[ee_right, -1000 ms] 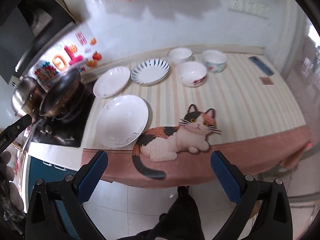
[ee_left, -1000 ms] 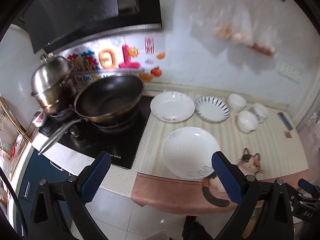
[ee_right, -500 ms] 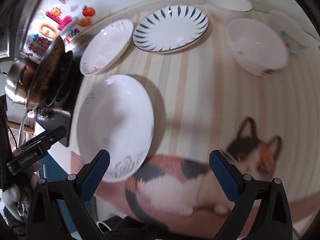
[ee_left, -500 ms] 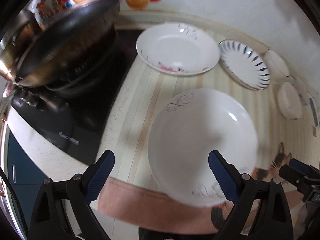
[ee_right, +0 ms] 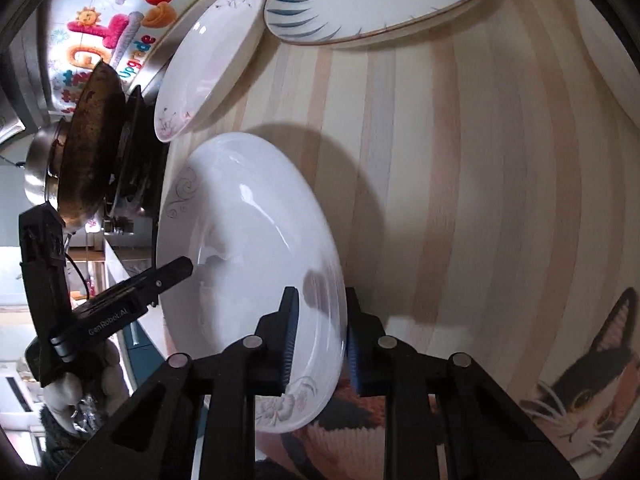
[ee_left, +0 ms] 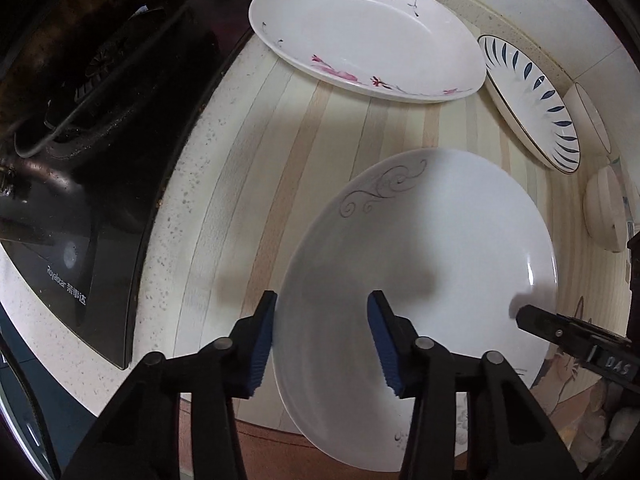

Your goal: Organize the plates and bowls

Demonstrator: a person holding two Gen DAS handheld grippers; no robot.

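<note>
A large white plate (ee_left: 440, 240) with a grey swirl lies on the striped mat near the counter's front edge. My left gripper (ee_left: 322, 336) straddles its left rim, jaws half closed, with the inner pad still clear of the rim. My right gripper (ee_right: 320, 340) is shut on the opposite rim of the same plate (ee_right: 248, 220). Behind it lie a floral plate (ee_left: 360, 28) and a blue-leaf plate (ee_left: 532, 100). Pale bowls (ee_left: 604, 208) stand at the far right.
A black stove (ee_left: 80, 160) with a dark wok (ee_right: 88, 144) borders the mat on the left. A cat picture (ee_right: 592, 392) marks the mat's near right part. A person's hand (ee_right: 80, 392) holds the left gripper by the counter's edge.
Both grippers have come down onto the large white plate from opposite sides. Both pairs of jaws have narrowed from wide open, the right pair more than the left.
</note>
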